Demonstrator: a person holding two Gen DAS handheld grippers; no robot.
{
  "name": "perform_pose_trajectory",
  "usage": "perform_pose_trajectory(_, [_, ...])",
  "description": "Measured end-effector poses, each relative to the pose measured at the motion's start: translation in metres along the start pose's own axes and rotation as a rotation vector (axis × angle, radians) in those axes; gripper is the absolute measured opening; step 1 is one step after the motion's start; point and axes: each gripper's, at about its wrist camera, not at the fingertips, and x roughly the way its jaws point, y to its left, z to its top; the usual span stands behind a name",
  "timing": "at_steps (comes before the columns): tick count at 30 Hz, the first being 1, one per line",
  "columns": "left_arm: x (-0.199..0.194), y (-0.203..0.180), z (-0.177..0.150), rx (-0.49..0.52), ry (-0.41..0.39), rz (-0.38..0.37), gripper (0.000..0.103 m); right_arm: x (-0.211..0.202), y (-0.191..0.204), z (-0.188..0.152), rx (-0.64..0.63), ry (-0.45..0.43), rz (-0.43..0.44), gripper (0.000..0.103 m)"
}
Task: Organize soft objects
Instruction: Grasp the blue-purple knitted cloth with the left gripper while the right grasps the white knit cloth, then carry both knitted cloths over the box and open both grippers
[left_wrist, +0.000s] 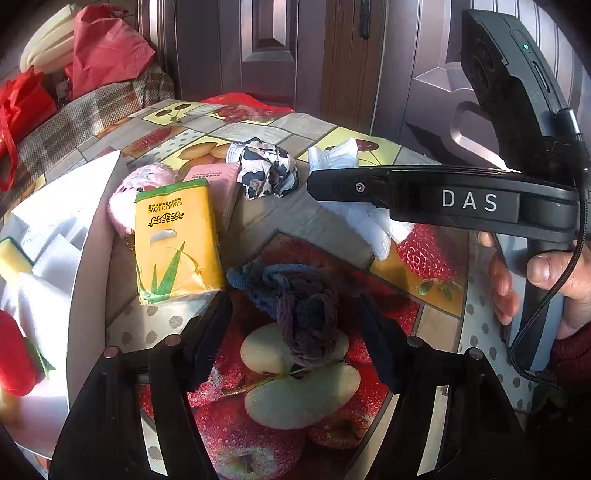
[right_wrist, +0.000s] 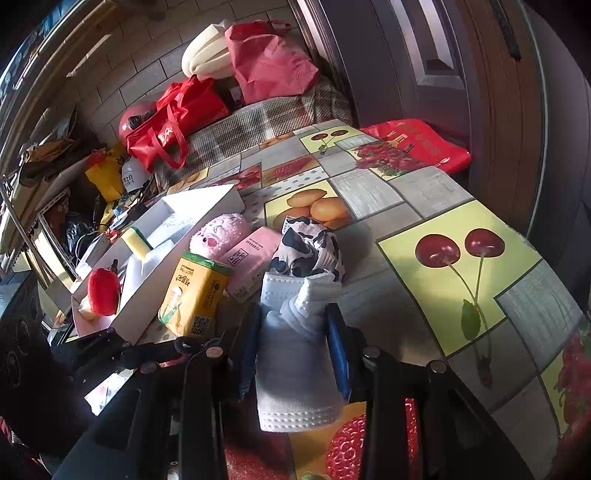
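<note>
My left gripper is open, its fingers either side of a dark blue-purple knitted cloth lying on the fruit-print tablecloth. My right gripper is shut on a white face mask; it also shows in the left wrist view under the right gripper's black body. A cow-print cloth, a pink tissue pack, a yellow tissue pack and a pink plush lie beside a white box.
The white box holds white foam blocks, a yellow sponge and a red plush. Red bags and clutter sit on a bench beyond the table. A dark door stands behind. The table edge falls away at right.
</note>
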Motion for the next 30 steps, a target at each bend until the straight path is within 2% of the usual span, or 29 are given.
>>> perform_pose_trajectory(1, [0.003,0.002,0.001,-0.011,0.013,-0.007,0.035,-0.001,0.0,0.0,-0.002,-0.004,0.002,0.035])
perform_pose_trajectory(2, [0.002,0.005,0.001,-0.024,0.0,-0.017,0.03,0.0,0.0,0.001,-0.001,-0.01,0.004,0.035])
perform_pose_trajectory(3, [0.001,0.007,0.001,-0.034,-0.008,-0.03,0.021,-0.001,-0.001,0.001,0.004,-0.015,0.005,0.035])
perform_pose_trajectory(6, [-0.014,0.009,-0.001,-0.049,-0.083,-0.043,0.021,-0.004,-0.005,0.001,0.021,-0.035,0.01,0.035])
perform_pose_trajectory(8, [-0.031,0.008,-0.005,-0.045,-0.165,-0.055,0.021,-0.008,-0.005,0.001,0.025,-0.06,0.01,0.035])
perform_pose_trajectory(11, [-0.057,0.005,-0.013,-0.033,-0.291,-0.034,0.021,-0.019,-0.001,0.0,0.013,-0.114,0.002,0.035])
perform_pose_trajectory(16, [-0.092,0.008,-0.033,0.021,-0.432,0.118,0.021,-0.035,0.007,-0.002,-0.031,-0.209,-0.027,0.035])
perform_pose_trajectory(18, [-0.101,0.016,-0.041,0.019,-0.45,0.162,0.021,-0.038,0.014,-0.003,-0.062,-0.233,-0.035,0.035])
perform_pose_trajectory(22, [-0.114,0.051,-0.055,-0.059,-0.441,0.213,0.021,-0.033,0.029,-0.003,-0.14,-0.226,-0.047,0.035])
perform_pose_trajectory(30, [-0.135,0.113,-0.079,-0.214,-0.459,0.372,0.022,-0.016,0.062,-0.008,-0.238,-0.186,0.007,0.035])
